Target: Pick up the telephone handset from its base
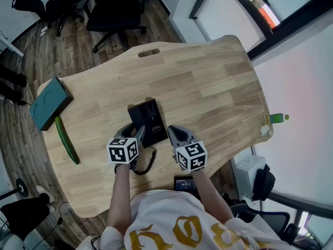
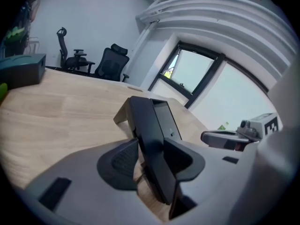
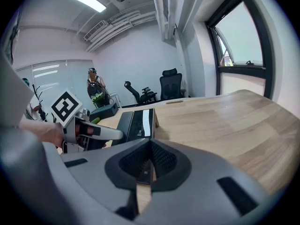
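— So, biggest first: what lies there?
— One pale wooden table [image 1: 208, 82], with two black office chairs [image 1: 115, 7] beyond its far edge. On its left end sits one teal box [image 1: 49, 104].
— And the phone?
— One black telephone base [image 1: 155, 120] stands near the person's edge, between the two grippers. The handset [image 2: 145, 121] lies on the base, along its left side.
— The fingers?
— The left gripper [image 2: 151, 145] has its jaws spread around the handset's near end. One of its pads [image 2: 180, 159] looks to be against the handset. Beside the other pad a sliver of table shows, so nothing is pinched. The right gripper [image 3: 150, 149] sits just right of the base. Its jaws are pressed together on nothing, with only a thin slit between them low down.
— Smaller items?
— One cucumber [image 1: 66, 139] lies beside the box. One coiled cord [image 1: 149, 163] curls from the base toward the person. One green bottle [image 1: 278, 117] is at the table's right edge.
— Do the views differ?
— Yes. Only the head view shows the cord. Only the right gripper view shows a person [image 3: 95, 89] standing far across the room. Only the left gripper view shows how the jaws straddle the handset.
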The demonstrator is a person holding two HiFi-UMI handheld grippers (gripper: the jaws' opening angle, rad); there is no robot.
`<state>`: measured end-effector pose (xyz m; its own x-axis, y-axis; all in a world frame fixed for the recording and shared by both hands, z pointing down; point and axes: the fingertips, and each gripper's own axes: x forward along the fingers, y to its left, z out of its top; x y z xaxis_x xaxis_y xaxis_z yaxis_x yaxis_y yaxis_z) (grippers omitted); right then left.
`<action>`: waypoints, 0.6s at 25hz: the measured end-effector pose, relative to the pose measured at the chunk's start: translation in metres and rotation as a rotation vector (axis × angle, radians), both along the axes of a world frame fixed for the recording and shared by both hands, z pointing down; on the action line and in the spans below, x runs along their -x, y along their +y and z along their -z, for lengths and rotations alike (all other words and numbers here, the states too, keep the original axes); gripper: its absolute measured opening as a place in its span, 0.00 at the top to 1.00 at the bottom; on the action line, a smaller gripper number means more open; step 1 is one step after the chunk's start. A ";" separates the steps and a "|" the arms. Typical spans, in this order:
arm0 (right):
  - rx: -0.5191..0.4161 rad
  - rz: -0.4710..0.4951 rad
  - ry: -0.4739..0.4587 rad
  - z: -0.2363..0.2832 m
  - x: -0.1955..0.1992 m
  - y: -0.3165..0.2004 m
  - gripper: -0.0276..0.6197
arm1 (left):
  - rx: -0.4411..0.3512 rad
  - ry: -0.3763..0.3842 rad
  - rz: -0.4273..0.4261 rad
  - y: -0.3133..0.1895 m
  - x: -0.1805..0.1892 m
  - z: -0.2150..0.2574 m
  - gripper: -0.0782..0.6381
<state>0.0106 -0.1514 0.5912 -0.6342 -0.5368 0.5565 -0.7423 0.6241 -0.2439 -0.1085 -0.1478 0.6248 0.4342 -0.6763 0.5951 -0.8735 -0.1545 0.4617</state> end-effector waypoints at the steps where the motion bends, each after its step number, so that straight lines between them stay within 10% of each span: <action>1: -0.001 -0.001 -0.001 0.000 0.000 0.000 0.95 | 0.000 -0.009 -0.003 -0.001 0.001 0.000 0.65; 15: -0.003 -0.012 -0.018 0.004 -0.001 0.002 0.95 | -0.018 0.146 0.051 0.005 0.006 0.010 0.75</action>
